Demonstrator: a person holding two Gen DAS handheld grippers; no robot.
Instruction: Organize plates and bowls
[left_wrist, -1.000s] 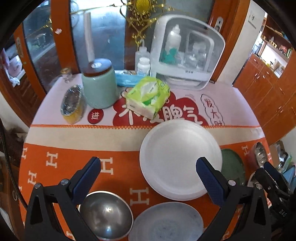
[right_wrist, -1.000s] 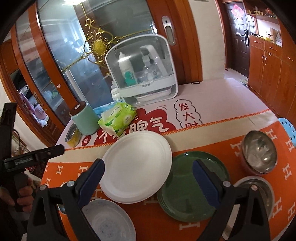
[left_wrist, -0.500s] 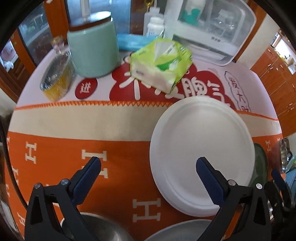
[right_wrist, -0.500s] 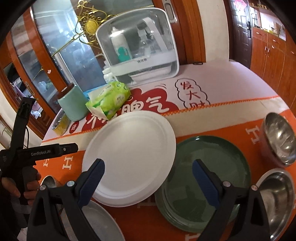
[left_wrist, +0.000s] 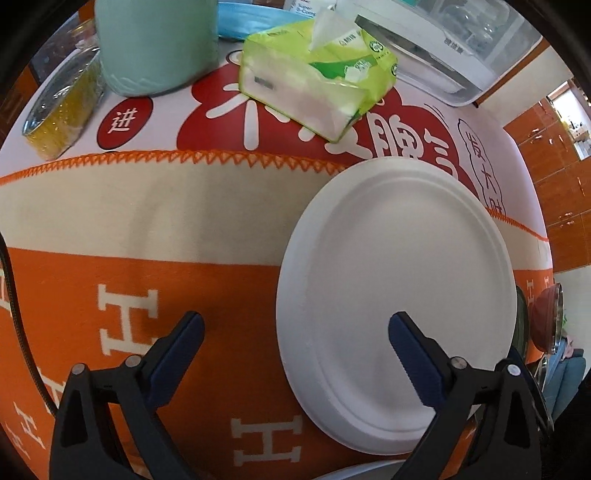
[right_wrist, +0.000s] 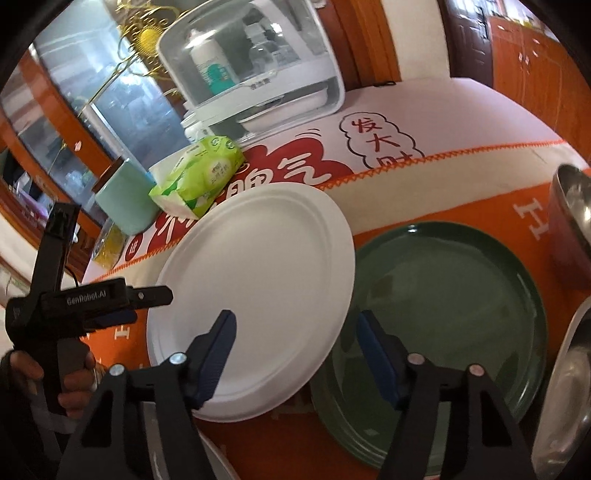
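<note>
A white plate (left_wrist: 399, 302) lies on the orange cloth, its right rim overlapping a dark green plate (right_wrist: 436, 332). My left gripper (left_wrist: 295, 343) hovers low over the white plate's left rim. Its jaws stand wide and are closing slightly, one finger over the cloth and one over the plate. My right gripper (right_wrist: 297, 350) straddles the white plate's (right_wrist: 255, 288) near right rim. Its jaws are closing, and the pads do not touch the rim. Two steel bowls (right_wrist: 572, 221) (right_wrist: 569, 387) sit at the right. A pale plate (right_wrist: 218, 461) peeks in at the bottom.
Behind the plates are a green tissue pack (left_wrist: 314, 74), a mint canister (left_wrist: 155, 44), a yellow tin (left_wrist: 62, 114) and a white clear-lidded box (right_wrist: 251, 62). A person's hand (right_wrist: 74, 376) holds the left gripper's handle at the left. Wooden cabinets stand at the right.
Both grippers have come down close to the white plate. The right jaws have narrowed around its rim. The steel bowl and pale plate have slid out of the left wrist view.
</note>
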